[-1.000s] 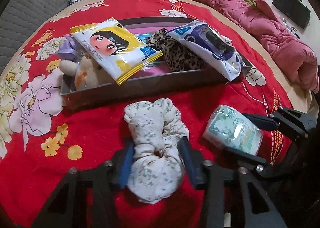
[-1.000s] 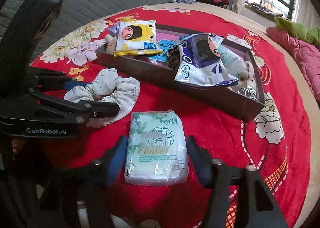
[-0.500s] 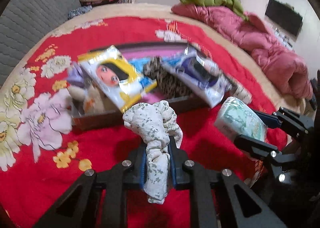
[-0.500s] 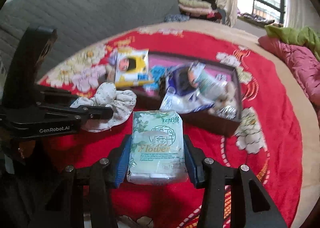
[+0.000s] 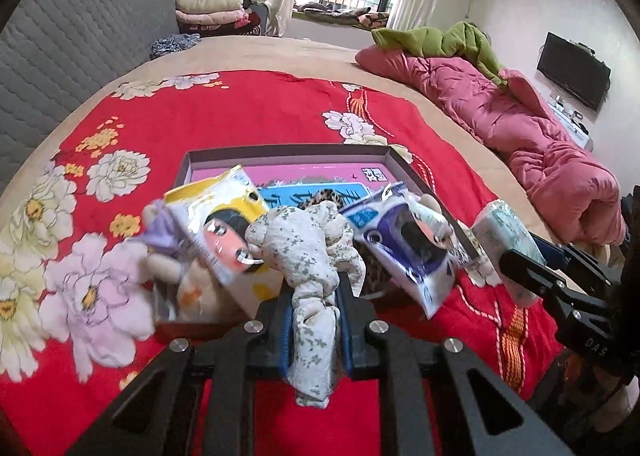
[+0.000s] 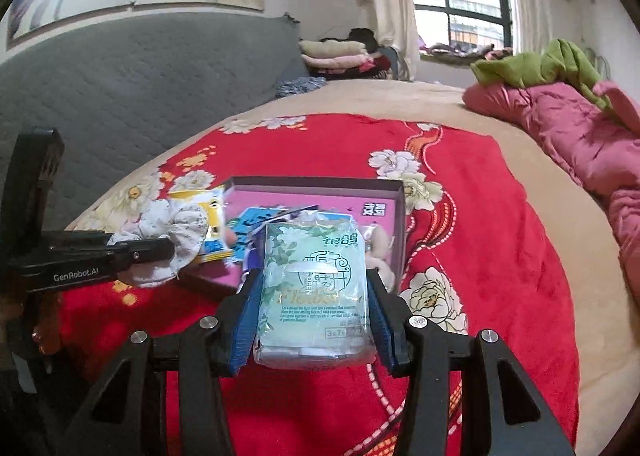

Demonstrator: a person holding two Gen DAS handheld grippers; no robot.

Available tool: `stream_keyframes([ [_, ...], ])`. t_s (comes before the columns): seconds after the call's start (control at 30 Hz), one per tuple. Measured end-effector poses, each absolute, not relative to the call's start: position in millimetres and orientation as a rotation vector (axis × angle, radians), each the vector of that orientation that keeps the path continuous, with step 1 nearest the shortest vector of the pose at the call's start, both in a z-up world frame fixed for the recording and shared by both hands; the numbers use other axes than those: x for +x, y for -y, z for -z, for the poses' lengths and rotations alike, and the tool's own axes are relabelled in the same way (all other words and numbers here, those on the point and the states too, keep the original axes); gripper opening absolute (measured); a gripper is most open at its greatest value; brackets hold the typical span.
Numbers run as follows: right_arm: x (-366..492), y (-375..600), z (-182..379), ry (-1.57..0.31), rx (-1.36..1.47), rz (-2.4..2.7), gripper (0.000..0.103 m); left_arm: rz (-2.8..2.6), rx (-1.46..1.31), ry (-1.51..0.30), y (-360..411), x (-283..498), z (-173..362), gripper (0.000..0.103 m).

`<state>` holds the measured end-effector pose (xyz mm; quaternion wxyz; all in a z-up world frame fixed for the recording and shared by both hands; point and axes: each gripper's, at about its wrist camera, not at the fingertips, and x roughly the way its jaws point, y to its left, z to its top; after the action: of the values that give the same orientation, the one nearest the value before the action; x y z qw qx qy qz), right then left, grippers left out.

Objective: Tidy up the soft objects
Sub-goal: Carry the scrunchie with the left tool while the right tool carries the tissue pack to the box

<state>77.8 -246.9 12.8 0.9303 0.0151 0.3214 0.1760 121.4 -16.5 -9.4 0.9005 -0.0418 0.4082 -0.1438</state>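
My left gripper (image 5: pixel 314 320) is shut on a white floral scrunchie (image 5: pixel 308 252) and holds it up in front of the dark box (image 5: pixel 288 150); it also shows in the right wrist view (image 6: pixel 176 232). My right gripper (image 6: pixel 312 312) is shut on a pale green tissue pack (image 6: pixel 314 284), lifted near the box's (image 6: pixel 320 182) right end; the pack shows in the left wrist view (image 5: pixel 508 232). The box holds a yellow cartoon packet (image 5: pixel 224 228), a purple-white wipes pack (image 5: pixel 404 244), a leopard scrunchie (image 5: pixel 324 196) and a plush toy (image 5: pixel 192 288).
The box lies on a red floral blanket (image 5: pixel 260 108) on a bed. A pink quilt (image 5: pixel 520 128) with a green cloth (image 5: pixel 436 36) lies at the right. A grey headboard (image 6: pixel 120 84) and folded clothes (image 5: pixel 212 12) are at the far left.
Both grippers have closed on their objects and lifted them off the blanket, moving toward the box. The views have tilted upward.
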Motion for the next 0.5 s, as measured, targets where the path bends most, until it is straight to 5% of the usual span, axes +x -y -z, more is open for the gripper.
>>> stream_keyframes([
  [0.5,122,234,20,-0.710,0.024,-0.302,0.051,0.264,-0.106,-0.854,25,164,31,0.018],
])
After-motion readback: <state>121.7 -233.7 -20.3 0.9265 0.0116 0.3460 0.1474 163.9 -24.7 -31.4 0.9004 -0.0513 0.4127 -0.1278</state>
